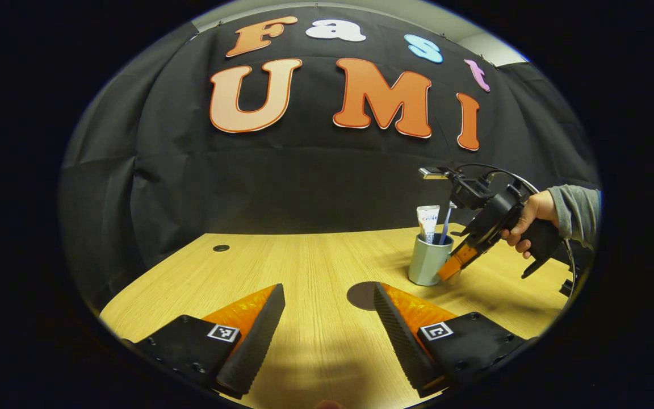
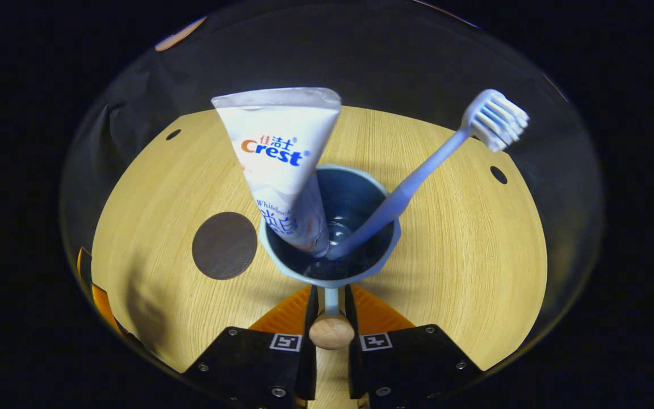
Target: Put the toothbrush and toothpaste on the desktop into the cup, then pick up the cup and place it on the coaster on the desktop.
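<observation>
Fingers of the left gripper [image 1: 327, 326] are standing spread wide over bare desktop [image 1: 304, 261], holding nothing; with its share of the loading apparently finished, it is probably waiting out of the way. Just ahead of its right-hand finger, the dark round coaster [image 1: 361, 295] is lying flat and unoccupied, which suggests the final placement is not yet done.

Moving rightward in the left gripper view, the grey-blue cup [image 1: 428, 260] is standing upright just beyond the coaster, with the toothpaste tube [image 1: 428, 221] and the toothbrush [image 1: 446, 224] sticking up out of it. So both items are already loaded. A hand [image 1: 523, 224] in a grey sleeve [image 1: 577, 213] is angling the right gripper [image 1: 456, 262] down against the cup's side.

In the right gripper view, the coaster [image 2: 225, 245] is sitting to the left of the cup [image 2: 330, 272], near but apart. The toothpaste tube [image 2: 281, 159] is leaning left, cap end down, while the toothbrush [image 2: 418, 176] is leaning right with bristles up; the 2 are crossing at the bottom and propping against opposite rims. Below, the right gripper [image 2: 330, 307] is pinching the cup's narrow handle, with its wooden knob [image 2: 331, 332], between its 2 fingers, a hold that likely keeps the cup level for lifting onto the coaster.
</observation>
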Demonstrator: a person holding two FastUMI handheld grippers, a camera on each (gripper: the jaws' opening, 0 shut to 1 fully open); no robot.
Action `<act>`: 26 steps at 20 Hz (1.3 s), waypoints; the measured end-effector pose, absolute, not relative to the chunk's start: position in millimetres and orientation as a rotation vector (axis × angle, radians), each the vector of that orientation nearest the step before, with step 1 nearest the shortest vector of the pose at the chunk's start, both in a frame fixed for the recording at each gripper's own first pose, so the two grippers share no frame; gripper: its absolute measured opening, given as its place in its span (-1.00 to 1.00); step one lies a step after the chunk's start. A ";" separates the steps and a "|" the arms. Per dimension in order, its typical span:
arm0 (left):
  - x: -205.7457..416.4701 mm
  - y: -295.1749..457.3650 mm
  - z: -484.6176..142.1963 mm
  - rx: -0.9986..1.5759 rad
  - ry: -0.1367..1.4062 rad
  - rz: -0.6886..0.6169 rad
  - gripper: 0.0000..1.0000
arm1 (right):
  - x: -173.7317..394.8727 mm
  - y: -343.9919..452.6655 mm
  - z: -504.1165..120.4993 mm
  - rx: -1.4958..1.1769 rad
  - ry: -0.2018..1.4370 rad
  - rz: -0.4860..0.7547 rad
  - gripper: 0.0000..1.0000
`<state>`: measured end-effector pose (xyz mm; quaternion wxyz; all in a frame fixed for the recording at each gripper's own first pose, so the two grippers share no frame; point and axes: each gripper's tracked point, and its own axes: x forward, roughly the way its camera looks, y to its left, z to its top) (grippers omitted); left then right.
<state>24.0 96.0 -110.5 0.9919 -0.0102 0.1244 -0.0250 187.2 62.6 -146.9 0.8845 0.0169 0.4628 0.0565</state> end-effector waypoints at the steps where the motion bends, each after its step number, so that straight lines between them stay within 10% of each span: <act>1: 22.8 97.9 -111.1 -0.023 0.250 -0.046 0.99 | 188.9 63.0 -144.5 0.035 0.957 0.131 -0.55; 26: -12.1 132.8 -121.6 -0.058 0.283 0.025 0.99 | 201.6 82.5 -136.3 -0.111 0.927 0.351 -0.55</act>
